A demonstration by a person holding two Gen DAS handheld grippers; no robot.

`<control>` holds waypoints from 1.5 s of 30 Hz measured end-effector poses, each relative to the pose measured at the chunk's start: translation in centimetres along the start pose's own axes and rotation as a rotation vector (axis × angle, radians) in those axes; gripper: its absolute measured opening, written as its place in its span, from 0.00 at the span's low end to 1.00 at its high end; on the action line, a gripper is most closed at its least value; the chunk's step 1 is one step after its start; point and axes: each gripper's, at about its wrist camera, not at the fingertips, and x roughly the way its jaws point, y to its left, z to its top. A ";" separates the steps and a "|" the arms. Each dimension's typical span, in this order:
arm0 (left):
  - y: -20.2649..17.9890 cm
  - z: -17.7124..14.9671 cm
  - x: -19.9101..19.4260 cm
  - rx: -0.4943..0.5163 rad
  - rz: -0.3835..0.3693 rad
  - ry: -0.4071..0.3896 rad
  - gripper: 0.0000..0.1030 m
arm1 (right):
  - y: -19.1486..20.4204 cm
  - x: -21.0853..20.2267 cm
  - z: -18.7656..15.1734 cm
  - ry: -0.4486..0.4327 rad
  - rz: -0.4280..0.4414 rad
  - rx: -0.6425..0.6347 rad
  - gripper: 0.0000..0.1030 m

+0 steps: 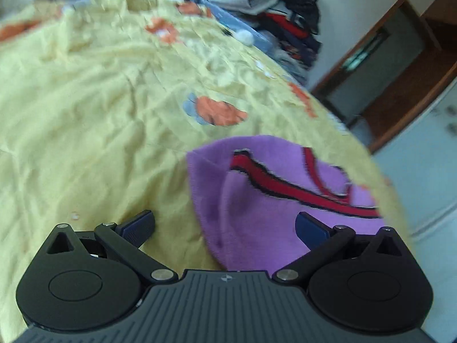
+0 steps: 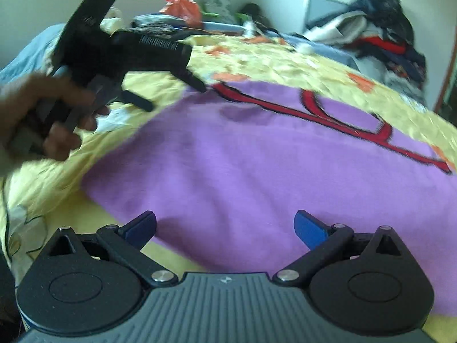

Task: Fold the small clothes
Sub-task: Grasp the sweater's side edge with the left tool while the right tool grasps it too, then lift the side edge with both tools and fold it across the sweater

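- The purple garment (image 2: 257,154) lies spread on the yellow bedsheet (image 1: 85,114), right under my right gripper (image 2: 225,227); its red-and-black trimmed neckline (image 2: 328,114) sits at the far end from that camera.
- My right jaws are spread wide with nothing between them, hovering over the near hem of the purple knit.
- My left gripper (image 1: 225,227) is released as well, jaws apart and empty. From its own camera, the garment's rounded left edge falls between the fingers and toward the right one.
- In the right view I see the left gripper from outside, held by the person's hand (image 2: 48,114), fingertips angled down toward the far left corner of the garment near the trim. I cannot tell whether they touch the cloth; the picture is blurred there.
- My read: this is the approach before a fold. The garment looks flat and neither tool has taken hold yet.
- Next, I judge each gripper needs to drop onto an edge, pinch only the purple knit and not the sheet beneath, then lift and carry that side across.
- The risk I see is snagging the wrinkled sheet along with the garment.
- A pile of other clothes (image 2: 380,37) sits well apart at the far side of the bed.
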 end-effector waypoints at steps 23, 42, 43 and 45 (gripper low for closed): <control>0.6 5.7 8.0 -0.122 -0.155 0.327 0.10 | 9.3 2.0 1.2 -0.004 0.025 -0.241 1.00; 1.6 5.3 7.0 -0.240 -0.146 0.299 0.09 | 13.8 3.0 0.8 -0.097 -0.119 -0.501 0.12; 1.5 5.3 6.8 -0.244 -0.144 0.292 0.09 | 13.9 3.0 0.7 -0.104 -0.124 -0.514 0.12; 1.4 5.3 6.2 -0.258 -0.143 0.276 0.09 | 13.9 2.7 0.6 -0.129 -0.132 -0.522 0.10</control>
